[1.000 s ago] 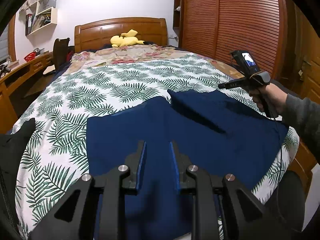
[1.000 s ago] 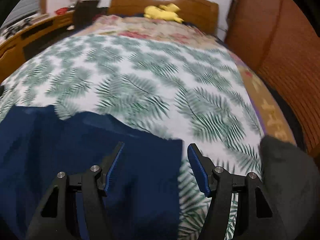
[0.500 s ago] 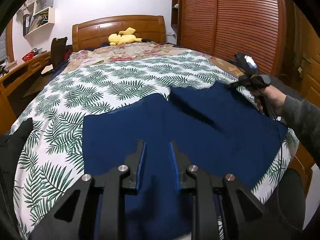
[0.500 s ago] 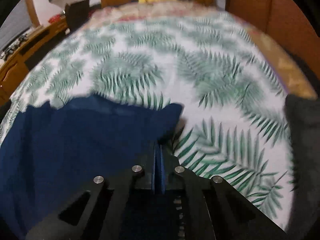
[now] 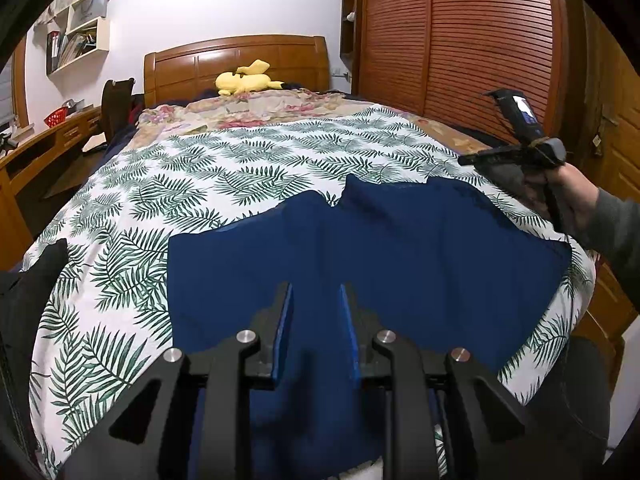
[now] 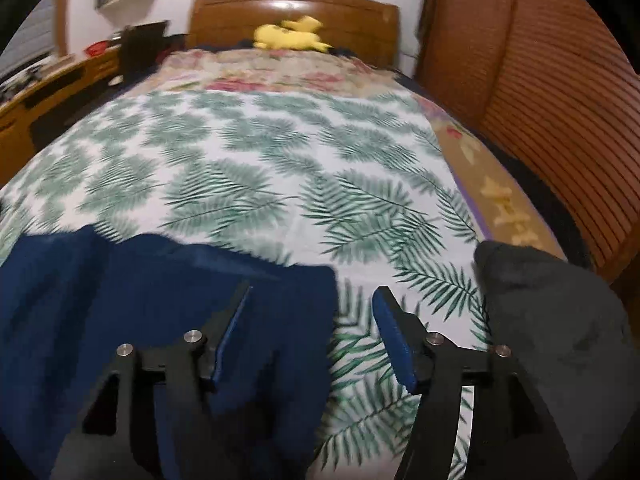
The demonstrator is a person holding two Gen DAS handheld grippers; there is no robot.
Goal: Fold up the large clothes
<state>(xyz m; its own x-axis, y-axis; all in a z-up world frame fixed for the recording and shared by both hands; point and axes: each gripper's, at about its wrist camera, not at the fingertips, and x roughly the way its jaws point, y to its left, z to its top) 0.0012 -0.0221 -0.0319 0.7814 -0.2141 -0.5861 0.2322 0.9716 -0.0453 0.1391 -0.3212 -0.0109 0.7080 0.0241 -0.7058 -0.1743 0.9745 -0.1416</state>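
A large navy cloth [image 5: 400, 248] lies spread flat on the fern-print bed cover [image 5: 200, 160], its far edge notched in the middle. My left gripper [image 5: 315, 288] hovers over the cloth's near part, jaws a narrow gap apart with nothing pressed between them. My right gripper [image 6: 314, 288] is opening, jaws wide apart just above the cloth's far right corner [image 6: 304, 280]; the corner lies loose on the cover, under its left finger. In the left wrist view the right gripper [image 5: 470, 158] is at the right, held in a hand [image 5: 560, 188].
A dark grey garment [image 6: 552, 320] lies at the bed's right edge and a black one [image 5: 24, 300] at the left edge. A yellow plush [image 5: 248, 80] sits by the wooden headboard. A slatted wardrobe [image 5: 460, 40] lines the right side, a desk [image 5: 40, 148] the left.
The right gripper closed on the cloth's far right corner, then opened wide and lifted back; the corner now rests flat on the cover. The left gripper has stayed put.
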